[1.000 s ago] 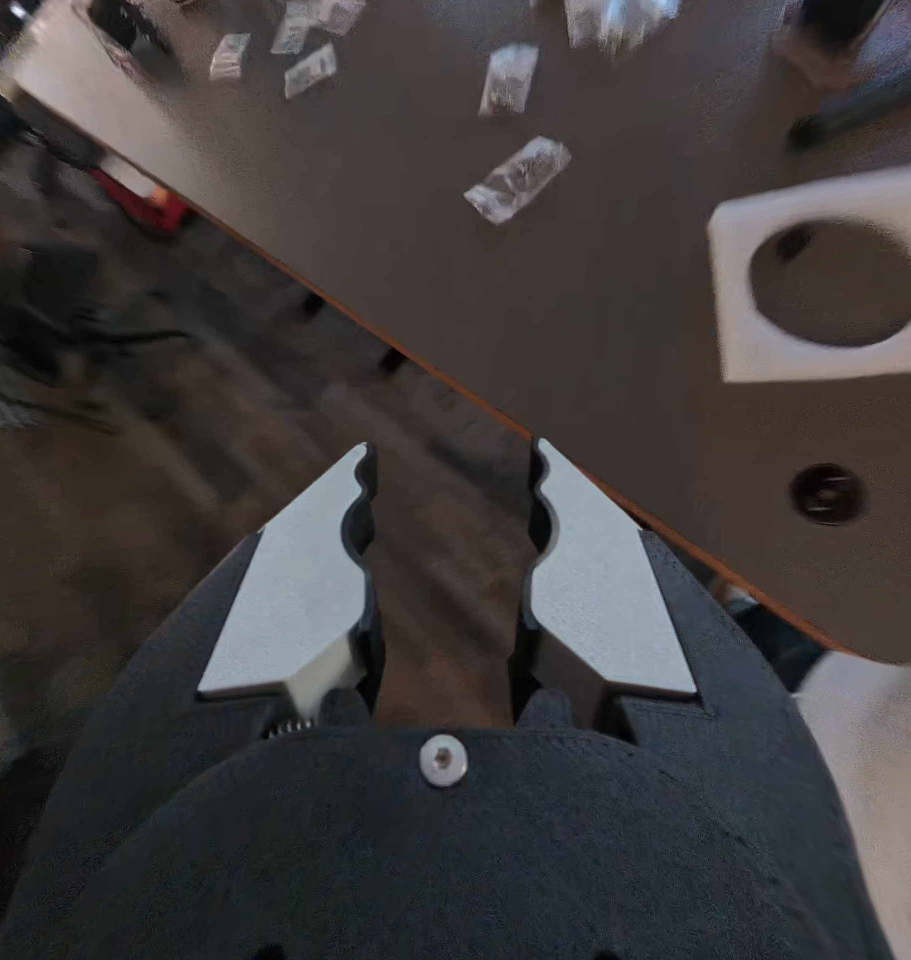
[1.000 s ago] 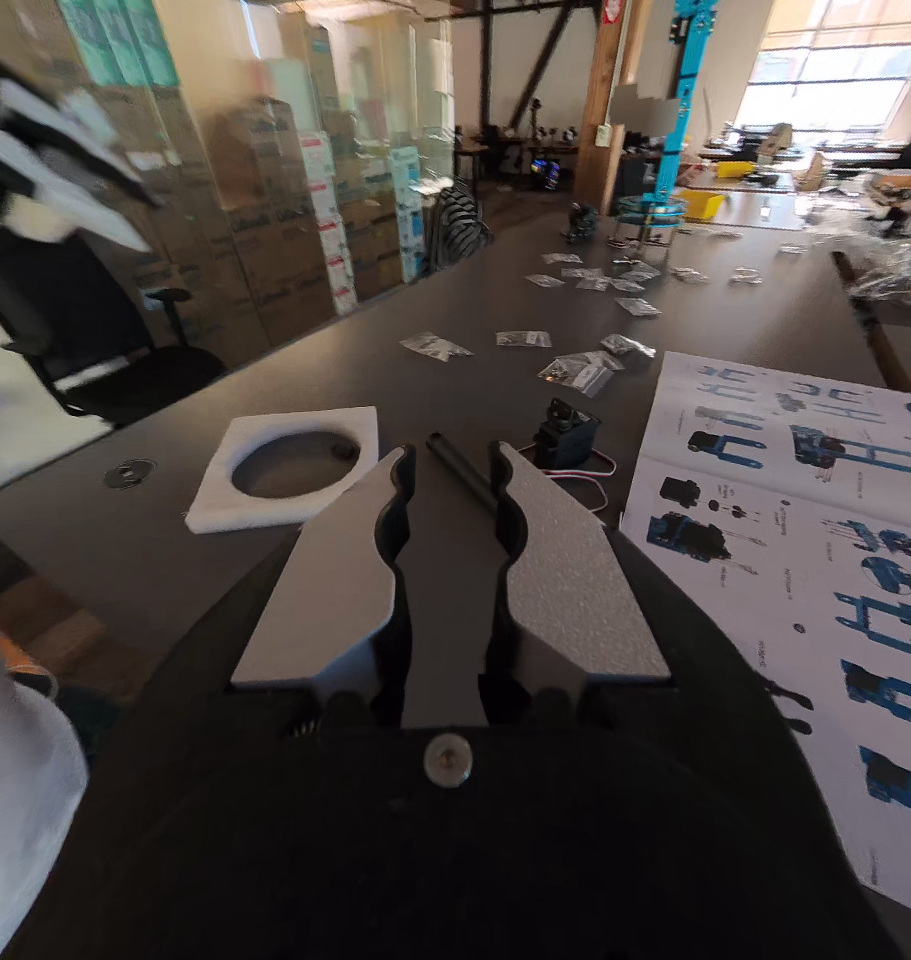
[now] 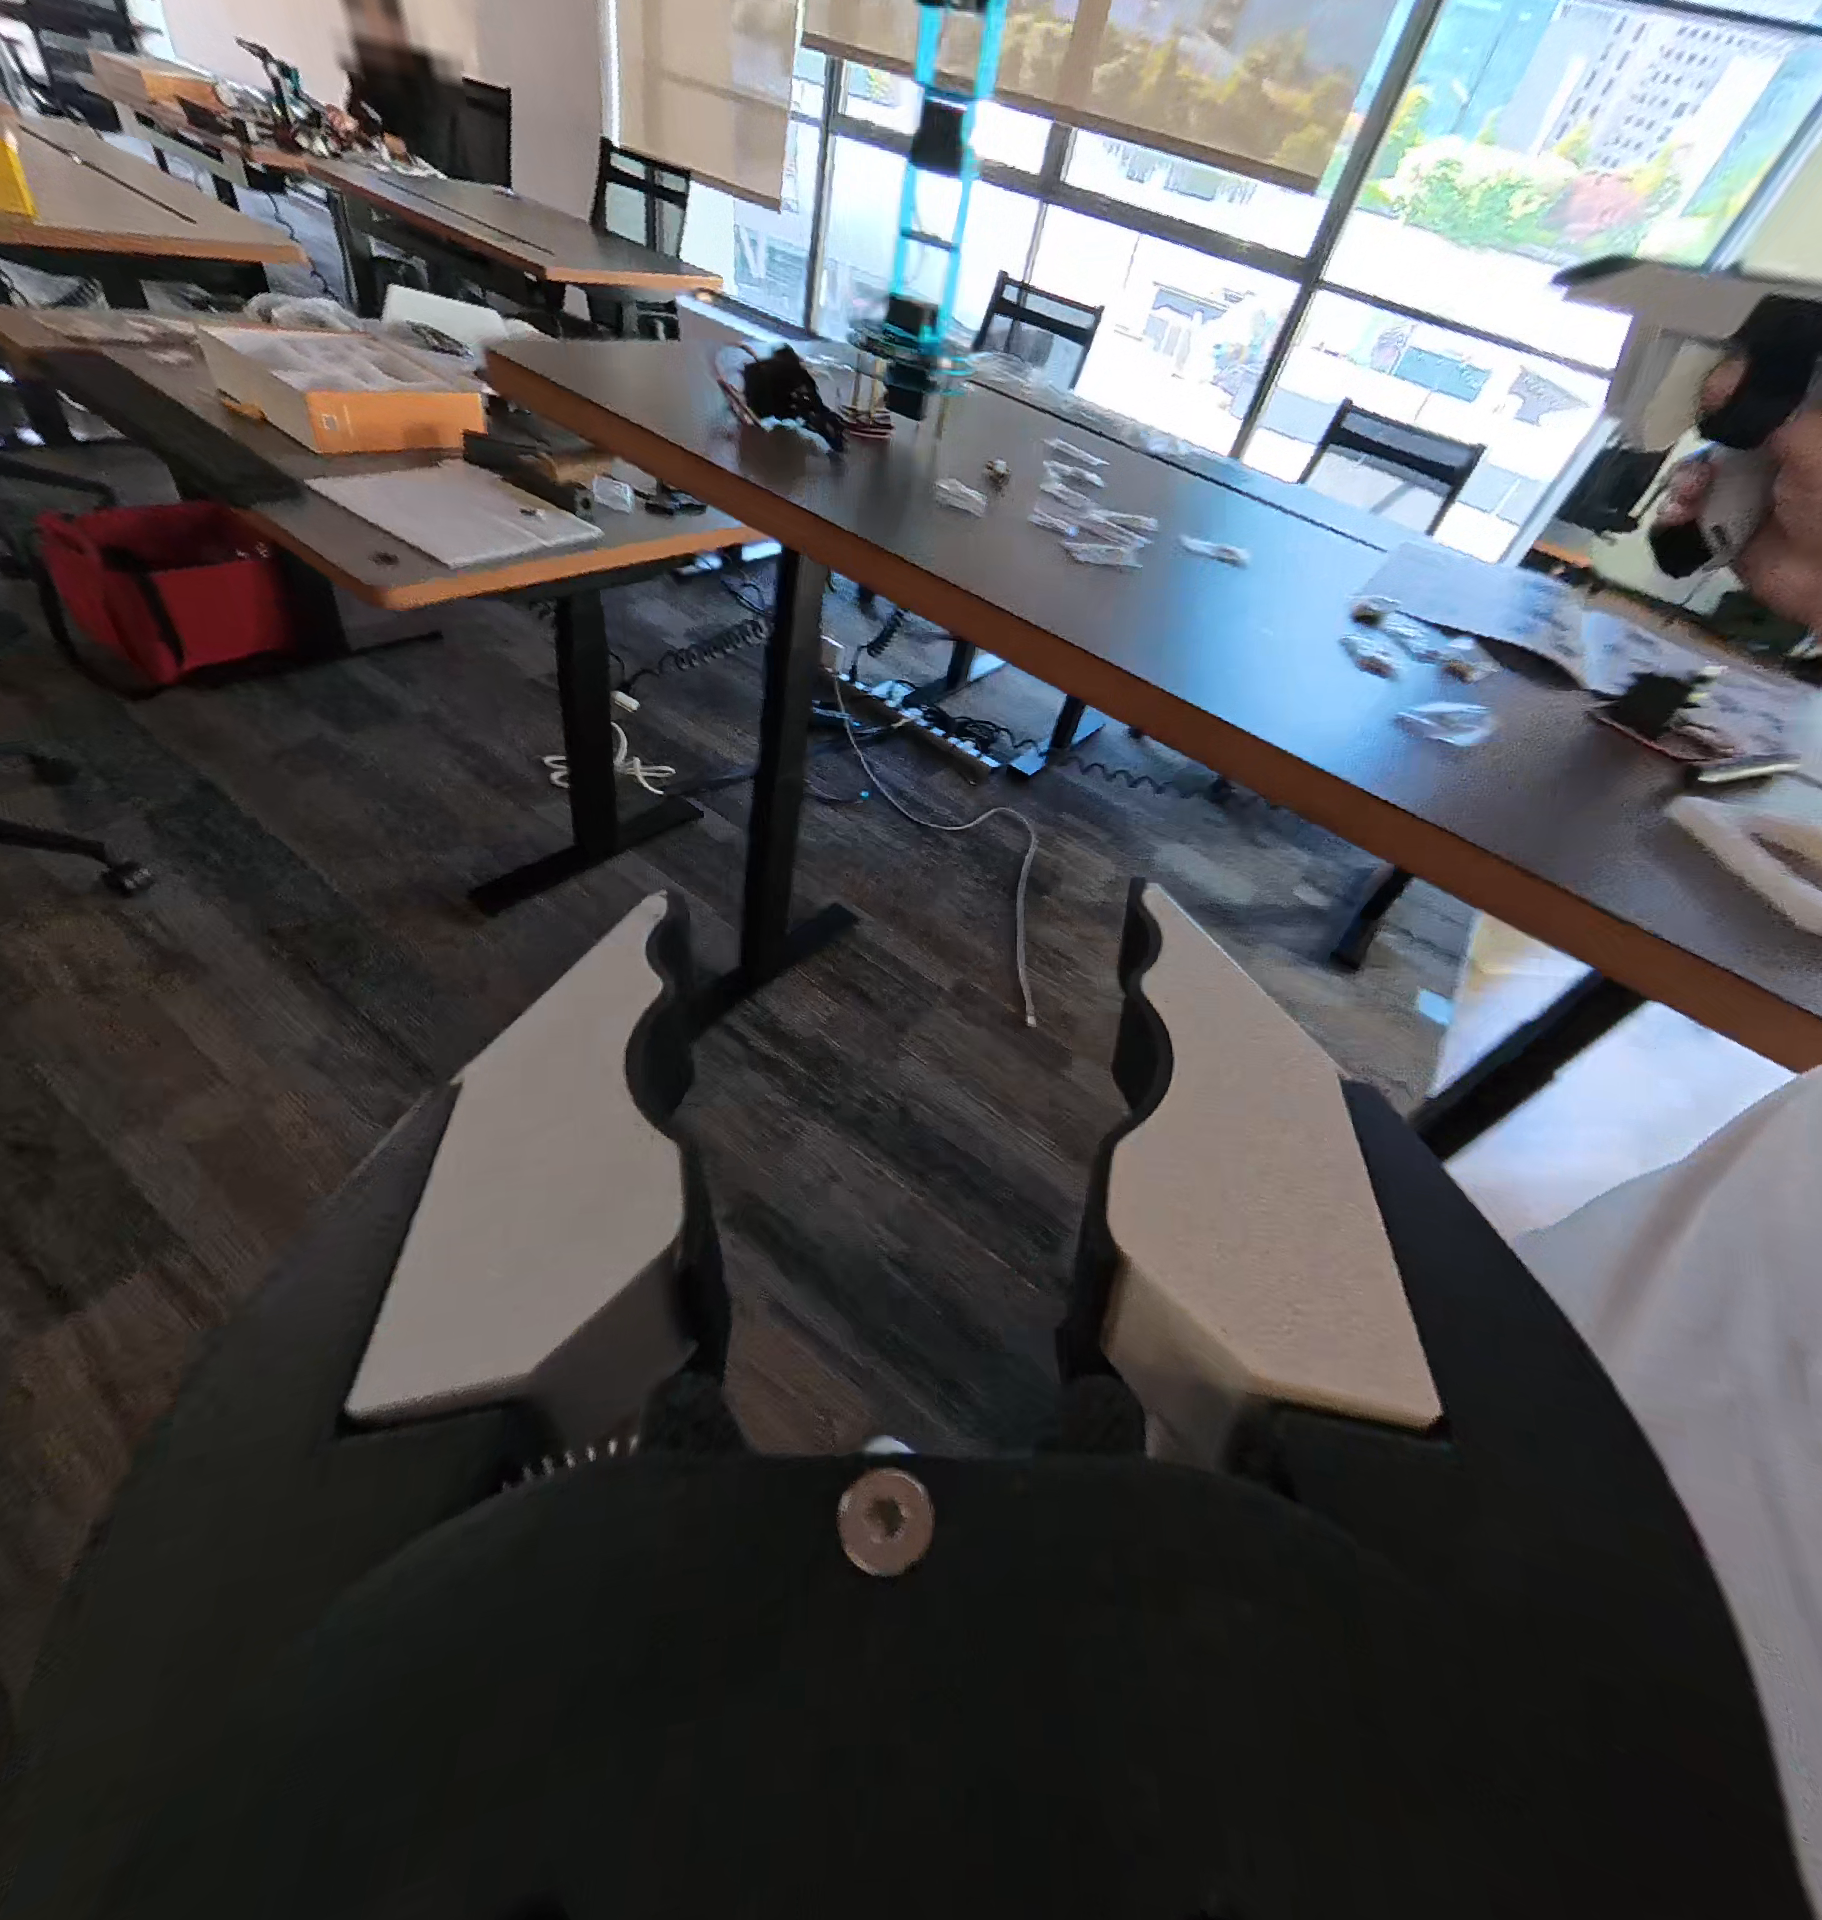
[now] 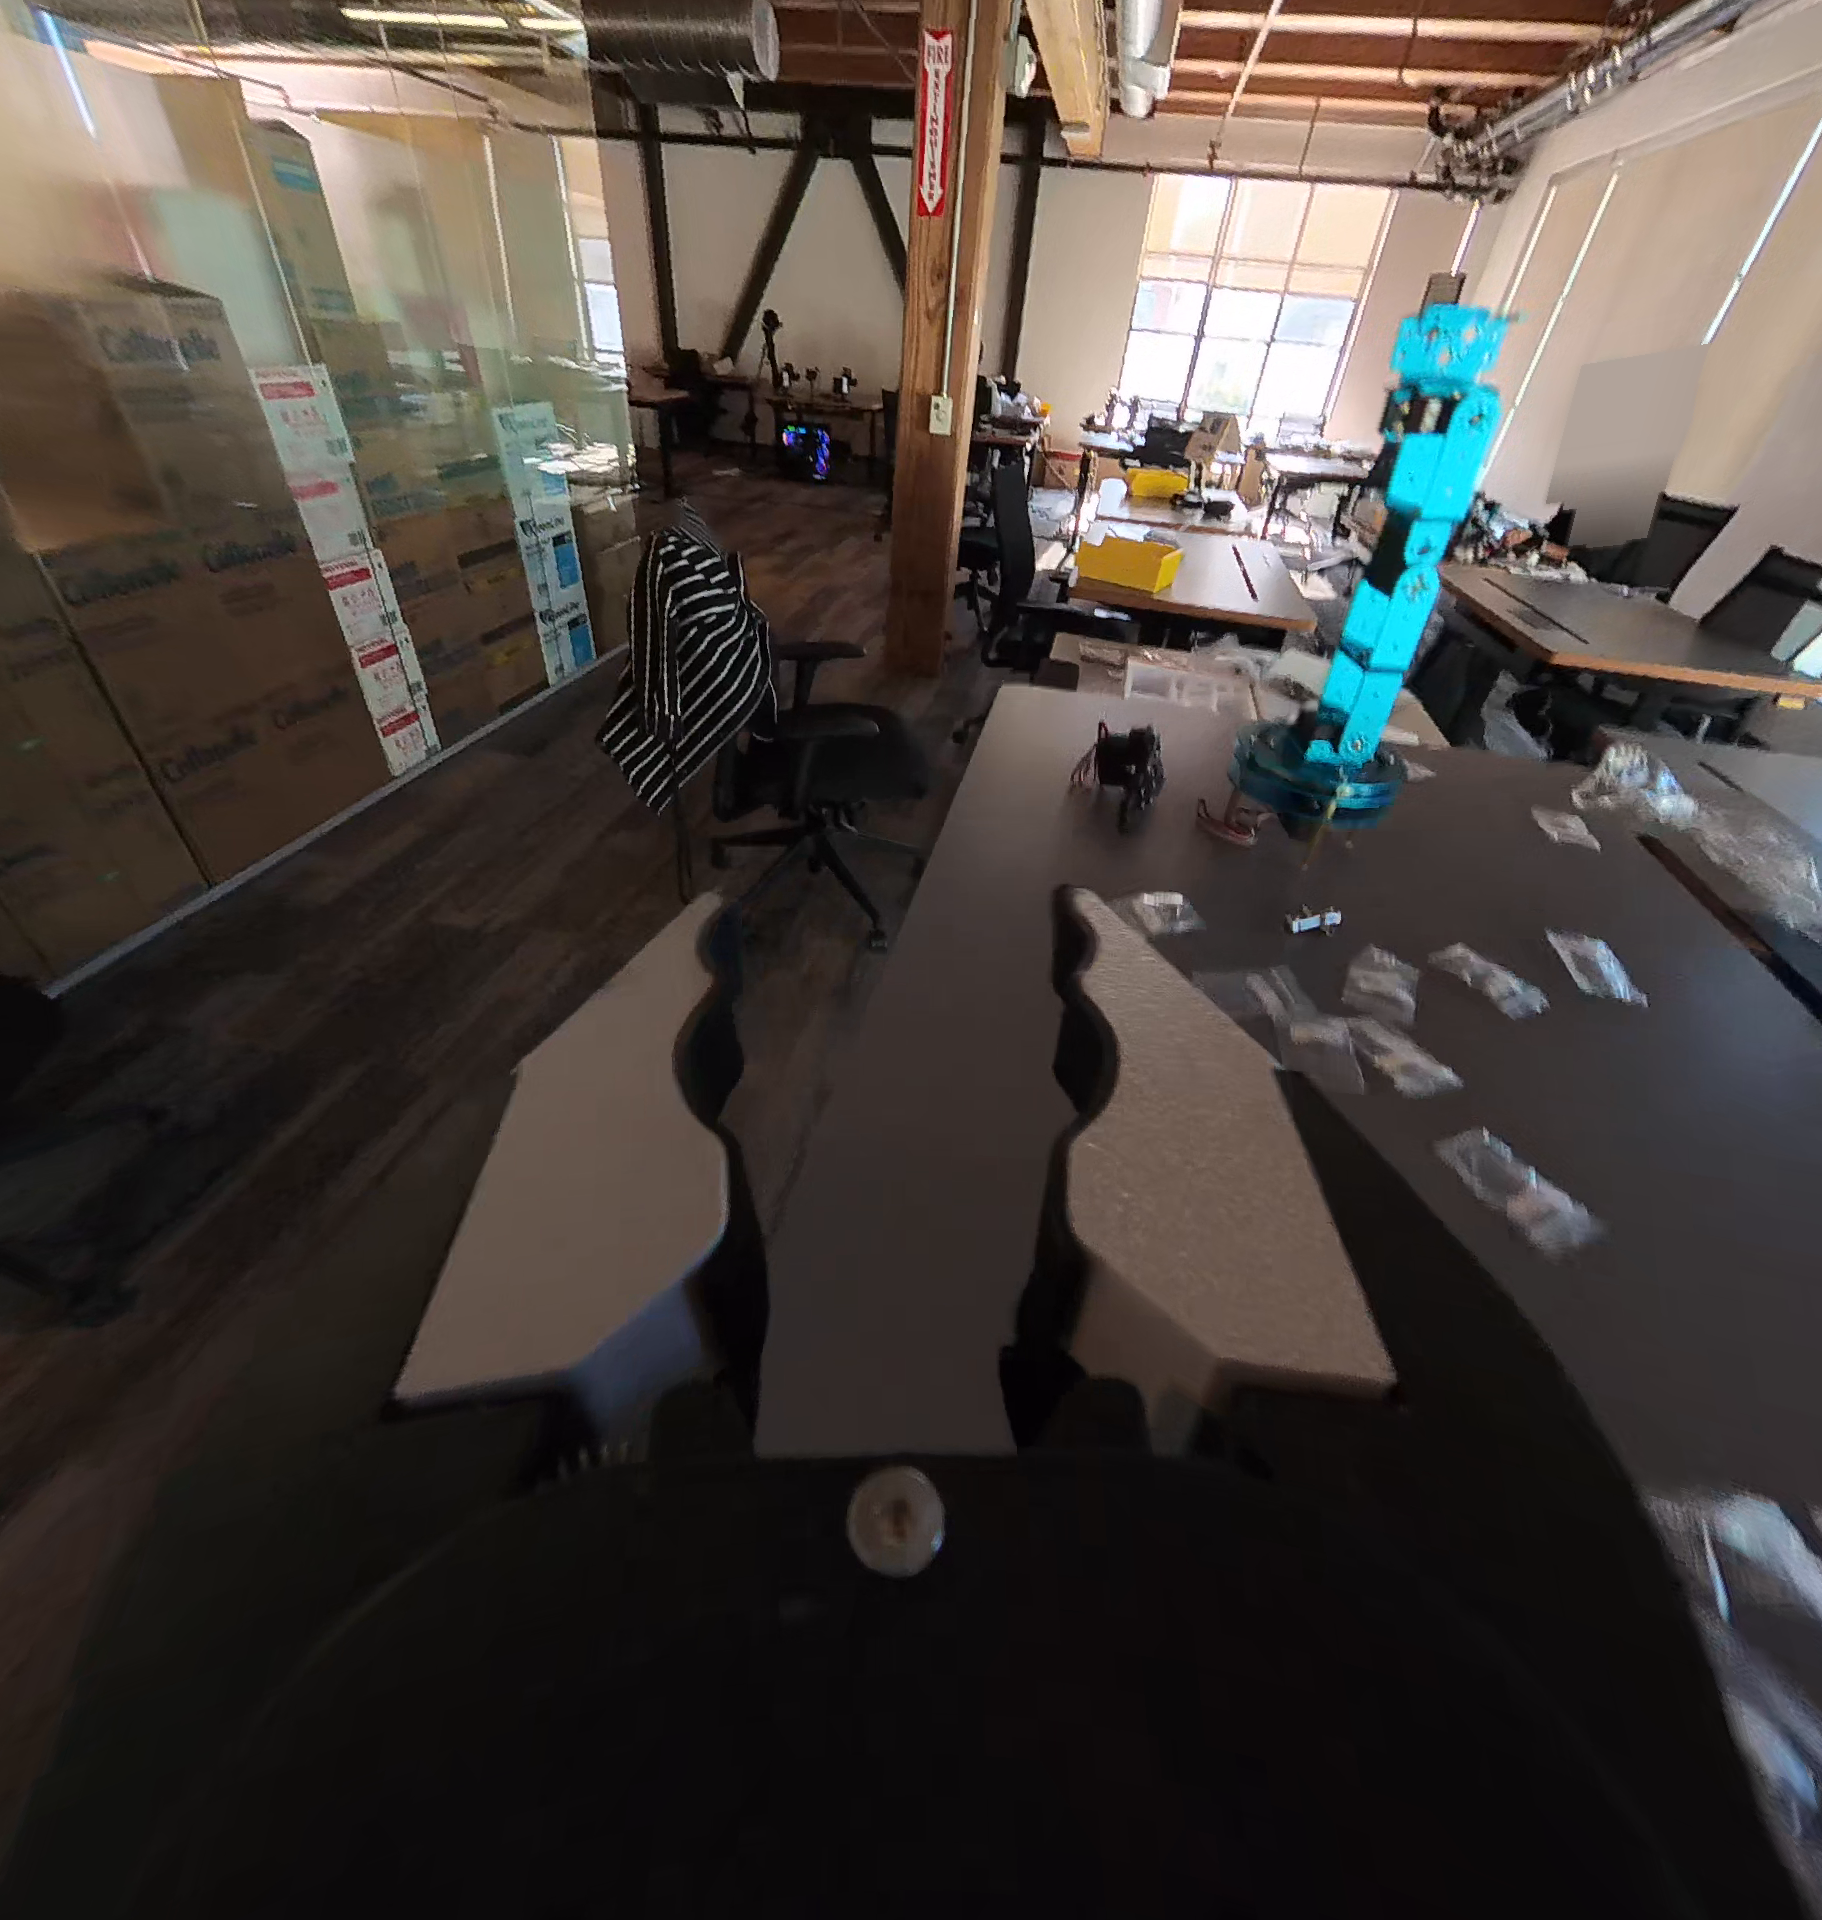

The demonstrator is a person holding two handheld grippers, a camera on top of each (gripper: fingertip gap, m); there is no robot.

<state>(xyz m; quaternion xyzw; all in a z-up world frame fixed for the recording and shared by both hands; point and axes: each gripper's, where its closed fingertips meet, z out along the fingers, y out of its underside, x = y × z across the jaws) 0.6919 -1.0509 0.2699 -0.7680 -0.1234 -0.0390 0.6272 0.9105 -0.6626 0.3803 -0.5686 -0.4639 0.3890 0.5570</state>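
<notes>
Both cameras have swung up off the tabletop since the earlier frames, and both pairs of fingers now stand wider. Left gripper (image 3: 896, 925), spread and empty, hangs over floor, the dark table (image 3: 1146, 644) at upper right. Right gripper (image 4: 891, 914), spread and empty, is nearer: clear bags (image 4: 1385, 987) just right, blue robot arm (image 4: 1406, 582) beyond.

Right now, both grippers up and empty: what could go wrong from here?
1. The right gripper hangs open over the dark table, near its edge; a sweep rightward could scatter the small clear bags.
2. The blue robot arm stands tall and narrow; a bump might topple it.
3. The left gripper, open, points off-table at the floor, where a white cable lies loose.
</notes>
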